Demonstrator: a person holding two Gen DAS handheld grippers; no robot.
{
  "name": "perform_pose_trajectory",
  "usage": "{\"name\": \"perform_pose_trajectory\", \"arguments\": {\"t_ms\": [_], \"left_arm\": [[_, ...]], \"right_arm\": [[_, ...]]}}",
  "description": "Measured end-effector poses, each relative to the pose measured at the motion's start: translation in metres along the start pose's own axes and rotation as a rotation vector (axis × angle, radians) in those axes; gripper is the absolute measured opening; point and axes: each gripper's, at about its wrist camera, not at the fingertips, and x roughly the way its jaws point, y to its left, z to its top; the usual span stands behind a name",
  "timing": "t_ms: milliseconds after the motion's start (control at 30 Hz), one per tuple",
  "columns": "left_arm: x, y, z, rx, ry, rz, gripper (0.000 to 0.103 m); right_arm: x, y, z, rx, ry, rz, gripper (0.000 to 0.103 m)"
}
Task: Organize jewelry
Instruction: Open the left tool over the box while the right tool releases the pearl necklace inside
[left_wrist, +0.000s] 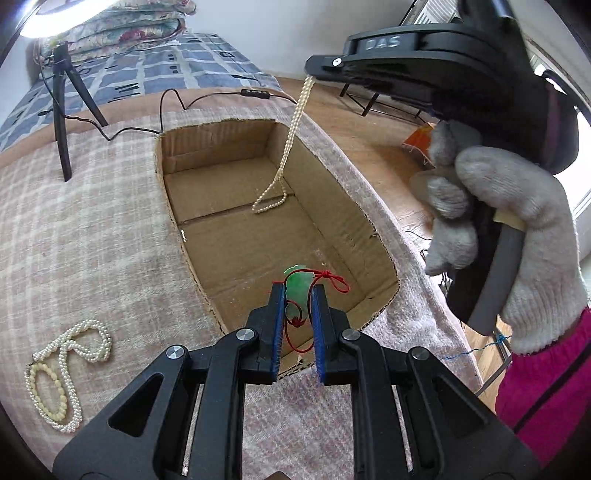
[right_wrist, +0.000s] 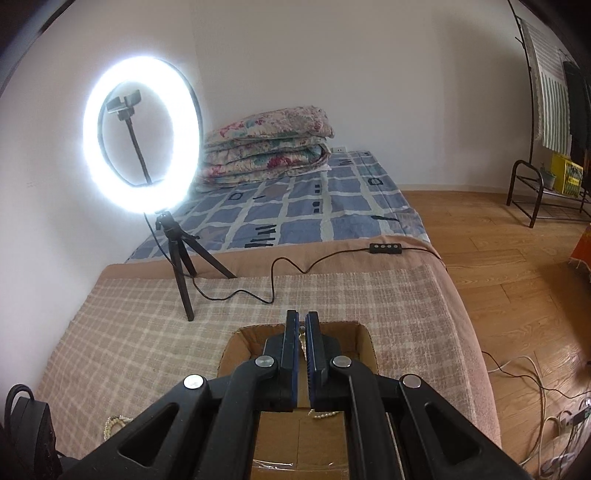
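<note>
My left gripper (left_wrist: 298, 293) is shut on a green jade pendant (left_wrist: 298, 291) with a red cord (left_wrist: 327, 282), held over the near end of an open cardboard box (left_wrist: 236, 218). My right gripper (left_wrist: 317, 72), held by a gloved hand (left_wrist: 491, 229), is shut on a fine pearl necklace (left_wrist: 286, 155) that hangs down, its loop touching the box floor. In the right wrist view the right gripper (right_wrist: 303, 326) pinches the same pearl strand (right_wrist: 303, 339) above the box (right_wrist: 364, 345). Two more pearl necklaces (left_wrist: 62, 369) lie on the plaid cloth at left.
A plaid cloth (left_wrist: 92, 240) covers the surface around the box. A ring light (right_wrist: 142, 134) on a black tripod (left_wrist: 61, 122) stands behind the box, its cable (right_wrist: 280, 273) running across the cloth. Wooden floor (right_wrist: 517, 295) lies to the right.
</note>
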Motion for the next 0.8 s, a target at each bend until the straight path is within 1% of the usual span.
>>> {"name": "perform_pose_trajectory", "arguments": {"t_ms": [167,267,367,400,433,467,500,533,567,600,633,667,700,733,800], "left_arm": [[0.012,-0.001,-0.002,0.007,0.017,0.01,0.012],[0.016,-0.002,-0.004,0.019,0.026,0.019,0.012],[0.017,-0.001,-0.003,0.022,0.02,0.023,0.013],[0.017,-0.001,-0.003,0.025,0.02,0.026,0.013],[0.016,-0.002,-0.002,0.028,0.02,0.03,0.027],[0.015,-0.002,-0.003,0.025,0.014,0.027,0.047],[0.012,-0.002,-0.003,0.021,0.006,0.02,0.053],[0.01,-0.002,-0.003,0.021,0.0,0.021,0.055],[0.009,-0.003,-0.003,0.025,-0.002,0.025,0.056],[0.008,-0.004,-0.002,0.033,-0.004,0.029,0.056],[0.006,-0.004,-0.003,0.037,-0.007,0.032,0.056],[0.004,-0.004,-0.003,0.038,-0.011,0.033,0.056],[0.002,-0.005,-0.003,0.039,-0.012,0.035,0.056],[0.0,-0.004,-0.003,0.039,-0.013,0.036,0.056],[-0.004,-0.005,-0.004,0.04,-0.016,0.04,0.056]], "right_arm": [[0.026,-0.013,-0.011,0.019,0.053,-0.019,0.001],[0.033,-0.018,-0.014,0.029,0.071,-0.01,0.001],[0.032,-0.017,-0.013,0.023,0.064,-0.016,0.003],[0.031,-0.017,-0.012,0.025,0.058,-0.019,0.008],[0.03,-0.017,-0.011,0.027,0.054,-0.02,0.014],[0.028,-0.017,-0.01,0.029,0.048,-0.024,0.029],[0.027,-0.016,-0.009,0.028,0.044,-0.03,0.039],[0.026,-0.015,-0.009,0.024,0.043,-0.038,0.042],[0.024,-0.013,-0.009,0.018,0.042,-0.052,0.051],[0.023,-0.012,-0.009,0.014,0.041,-0.073,0.066],[0.021,-0.011,-0.008,0.013,0.038,-0.094,0.074],[0.019,-0.01,-0.008,0.012,0.029,-0.119,0.087],[0.016,-0.01,-0.007,0.011,0.02,-0.136,0.094],[0.014,-0.009,-0.006,0.01,0.016,-0.152,0.095],[0.011,-0.009,-0.004,0.011,0.013,-0.185,0.102]]}}
